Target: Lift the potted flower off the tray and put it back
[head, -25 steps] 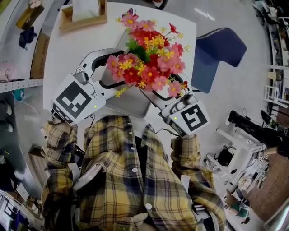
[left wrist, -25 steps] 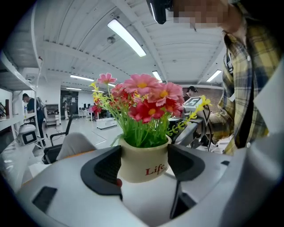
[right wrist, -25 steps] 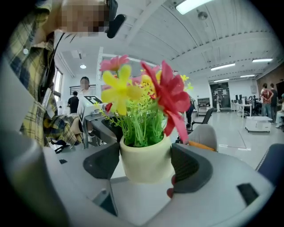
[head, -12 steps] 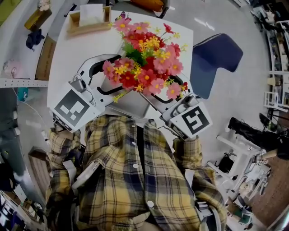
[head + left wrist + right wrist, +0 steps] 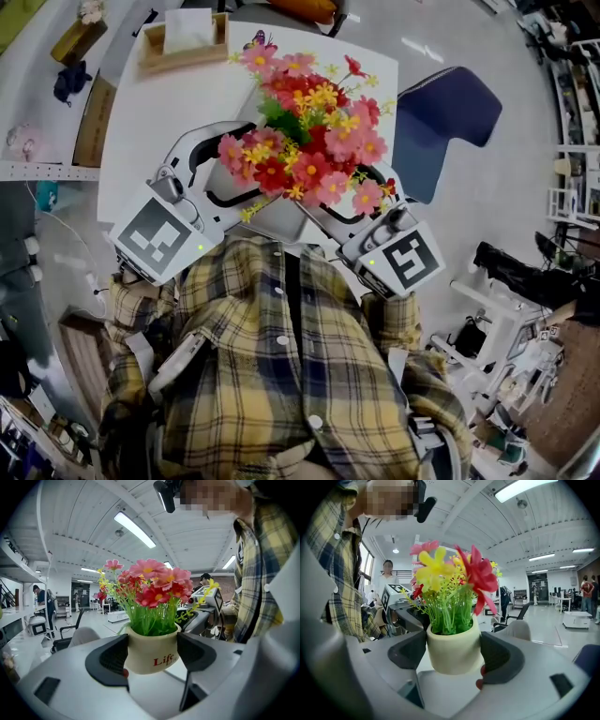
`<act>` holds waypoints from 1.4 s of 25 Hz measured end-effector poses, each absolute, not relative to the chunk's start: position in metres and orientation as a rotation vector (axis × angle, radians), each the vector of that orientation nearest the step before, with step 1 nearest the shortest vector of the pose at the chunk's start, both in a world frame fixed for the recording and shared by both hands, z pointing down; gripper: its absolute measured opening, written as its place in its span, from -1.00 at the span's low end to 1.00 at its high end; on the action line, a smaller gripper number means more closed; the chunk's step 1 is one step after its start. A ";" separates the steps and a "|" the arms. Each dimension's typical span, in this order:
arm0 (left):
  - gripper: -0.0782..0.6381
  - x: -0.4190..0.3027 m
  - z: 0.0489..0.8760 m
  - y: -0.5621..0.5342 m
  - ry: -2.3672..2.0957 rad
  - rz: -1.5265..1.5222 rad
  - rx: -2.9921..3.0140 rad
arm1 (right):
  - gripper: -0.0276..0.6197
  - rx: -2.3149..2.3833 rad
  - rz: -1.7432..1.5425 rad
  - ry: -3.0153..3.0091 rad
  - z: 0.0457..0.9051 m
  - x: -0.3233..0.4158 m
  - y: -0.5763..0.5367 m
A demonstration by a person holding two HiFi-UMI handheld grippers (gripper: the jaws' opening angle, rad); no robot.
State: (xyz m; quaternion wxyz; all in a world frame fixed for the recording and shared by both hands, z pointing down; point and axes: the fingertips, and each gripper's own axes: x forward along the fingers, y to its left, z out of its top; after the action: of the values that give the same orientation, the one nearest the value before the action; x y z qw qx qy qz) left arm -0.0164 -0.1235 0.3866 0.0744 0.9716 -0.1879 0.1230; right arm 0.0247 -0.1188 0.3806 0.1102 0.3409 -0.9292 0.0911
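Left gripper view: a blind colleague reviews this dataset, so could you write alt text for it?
A cream pot marked "Life", full of pink and red flowers, sits clamped between the two dark fingers of the left gripper. A person in a plaid shirt stands at the right, with a white ceiling and strip lights overhead.

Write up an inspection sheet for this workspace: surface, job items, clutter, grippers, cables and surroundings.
Surface: white table.
Job's things: potted flower, its cream pot printed "Life", held over the metal tray; whether it is clear of the tray cannot be told.
Clutter: wooden tissue box at the table's far edge.
Grippers: left gripper and right gripper both shut on the pot, from opposite sides.
Cables: nothing seen.
Surroundings: blue chair beside the table; open workshop, people far off.
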 end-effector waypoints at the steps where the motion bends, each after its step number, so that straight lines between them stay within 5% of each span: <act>1: 0.16 -0.017 0.387 -0.123 -0.562 0.368 2.916 | 0.16 1.003 0.268 -2.732 0.380 0.024 -0.119; 35: 0.16 -0.018 0.378 -0.121 -0.570 0.336 2.917 | 0.16 1.026 0.257 -2.690 0.379 0.028 -0.116</act>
State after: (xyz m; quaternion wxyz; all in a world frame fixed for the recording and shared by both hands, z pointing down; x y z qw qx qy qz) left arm -0.0178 -0.1215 0.3781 0.0751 0.9725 -0.1900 0.1121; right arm 0.0284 -0.1156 0.3791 0.1252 0.3522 -0.9233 0.0880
